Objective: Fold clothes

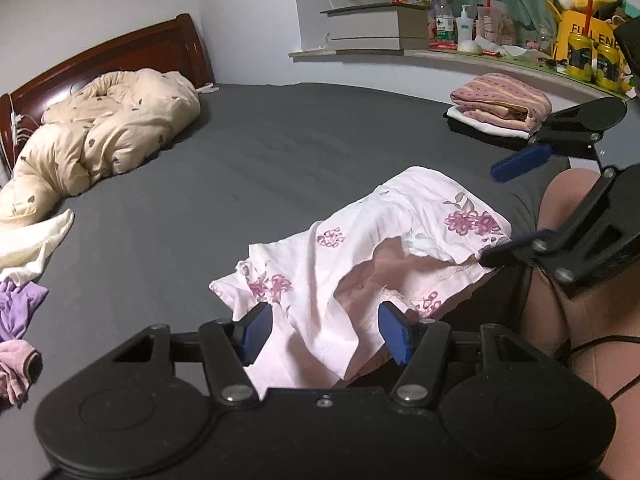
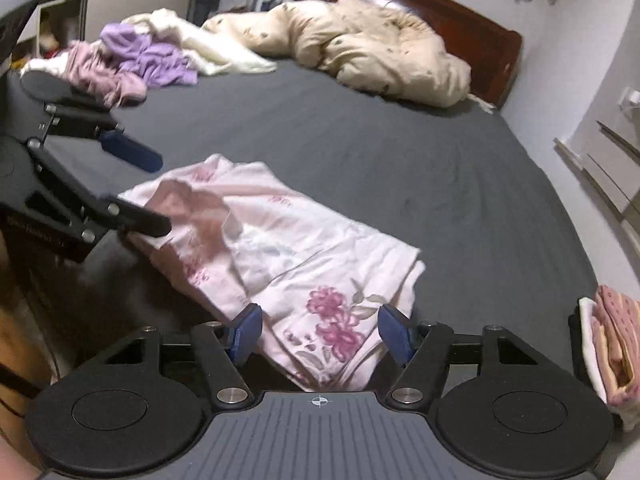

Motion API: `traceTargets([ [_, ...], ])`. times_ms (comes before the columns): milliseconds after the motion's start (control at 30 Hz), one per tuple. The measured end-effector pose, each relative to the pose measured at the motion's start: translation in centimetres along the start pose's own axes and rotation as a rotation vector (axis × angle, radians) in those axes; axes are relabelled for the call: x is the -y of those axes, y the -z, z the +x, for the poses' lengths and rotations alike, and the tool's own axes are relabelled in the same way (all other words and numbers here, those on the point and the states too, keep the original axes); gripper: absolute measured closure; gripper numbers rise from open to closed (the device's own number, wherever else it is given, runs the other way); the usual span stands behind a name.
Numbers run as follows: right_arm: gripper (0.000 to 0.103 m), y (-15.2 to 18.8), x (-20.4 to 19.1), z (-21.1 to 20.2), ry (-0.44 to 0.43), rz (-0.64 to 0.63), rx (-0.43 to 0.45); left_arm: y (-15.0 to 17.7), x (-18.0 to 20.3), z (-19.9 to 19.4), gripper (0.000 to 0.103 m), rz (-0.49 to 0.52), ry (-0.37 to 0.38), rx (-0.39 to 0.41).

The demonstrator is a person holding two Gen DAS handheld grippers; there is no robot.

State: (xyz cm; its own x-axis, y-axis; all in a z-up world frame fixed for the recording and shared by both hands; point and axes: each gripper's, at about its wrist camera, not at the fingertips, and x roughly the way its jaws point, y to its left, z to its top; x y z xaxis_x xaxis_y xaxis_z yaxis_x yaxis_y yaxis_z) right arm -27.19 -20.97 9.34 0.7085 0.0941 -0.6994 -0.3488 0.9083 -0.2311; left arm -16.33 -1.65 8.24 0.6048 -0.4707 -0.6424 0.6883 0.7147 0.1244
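- Left wrist view: the pink flowered cloth (image 1: 384, 248) lies on the grey bed (image 1: 280, 140). Its long side runs from the left gripper (image 1: 326, 330) up to the right gripper (image 1: 504, 208). Cloth lies between the left one's blue pads (image 1: 394, 332); I cannot tell if they pinch it.
- A folded stack (image 1: 496, 108) sits behind, a beige quilt (image 1: 104, 136) far left.
- Right wrist view: the right gripper (image 2: 320, 334) is apart around the cloth's flowered end. Loose clothes (image 2: 132, 60) wait far off.

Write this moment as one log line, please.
task: fold clothes | item: floral garment on bed | left hand-held gripper: open, cloth between | right hand-held gripper: open, cloth between
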Motion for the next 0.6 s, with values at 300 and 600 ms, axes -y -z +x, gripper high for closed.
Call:
traceTargets([
  [300,0.063,0.8,-3.3,1.7,0.124,-0.275,-0.021,0.1,0.5,0.4,0.056,0.053,-0.03,-0.012],
  [600,0.099,1.9,-3.1,1.7,0.176,-0.37,-0.013,0.6,0.1,0.4,0.074,0.065,-0.031,-0.019],
])
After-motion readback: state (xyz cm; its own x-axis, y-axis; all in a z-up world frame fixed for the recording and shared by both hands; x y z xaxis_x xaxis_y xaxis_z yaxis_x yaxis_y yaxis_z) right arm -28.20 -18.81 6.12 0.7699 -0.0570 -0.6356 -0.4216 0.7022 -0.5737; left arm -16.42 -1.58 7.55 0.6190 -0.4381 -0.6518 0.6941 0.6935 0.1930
